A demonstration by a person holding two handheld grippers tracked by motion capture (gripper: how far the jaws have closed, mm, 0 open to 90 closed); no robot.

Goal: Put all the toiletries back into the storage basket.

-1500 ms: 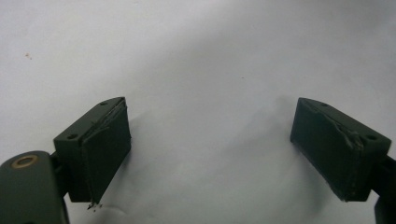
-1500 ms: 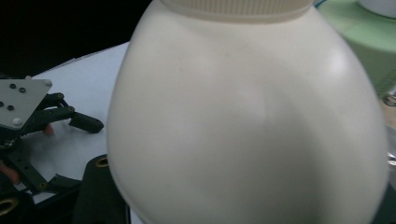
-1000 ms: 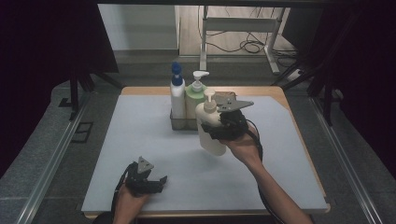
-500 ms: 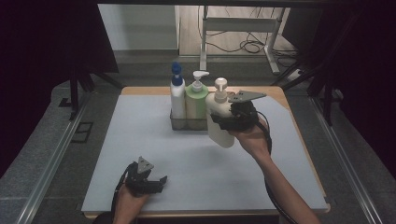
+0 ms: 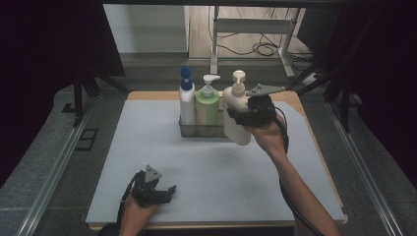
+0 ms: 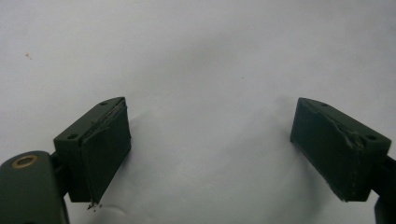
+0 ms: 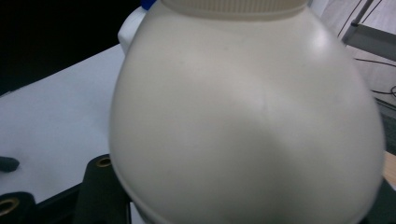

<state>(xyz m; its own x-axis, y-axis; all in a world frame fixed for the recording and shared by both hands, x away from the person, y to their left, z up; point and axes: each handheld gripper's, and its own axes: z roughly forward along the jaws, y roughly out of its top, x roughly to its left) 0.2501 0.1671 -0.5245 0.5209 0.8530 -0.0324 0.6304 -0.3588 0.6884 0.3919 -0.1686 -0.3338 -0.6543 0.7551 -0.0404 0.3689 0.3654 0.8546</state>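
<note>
The right claw (image 5: pixel 241 115) pinches a cream, round-shouldered pump bottle (image 5: pixel 236 118) near the table's (image 5: pixel 147 147) far edge; its own view shows ribbing under the cap. The left claw (image 6: pixel 210 154) gapes, spread.

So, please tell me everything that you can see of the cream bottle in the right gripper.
The cream bottle is a smooth, rounded pump bottle that looks like plastic, with a ribbed collar and a cream pump head on top. It stands nearly upright, lifted off the table, at the right end of the metal rack, beside the green bottle. The right gripper clamps its body from the side. Whether it touches the rack cannot be told.
</note>
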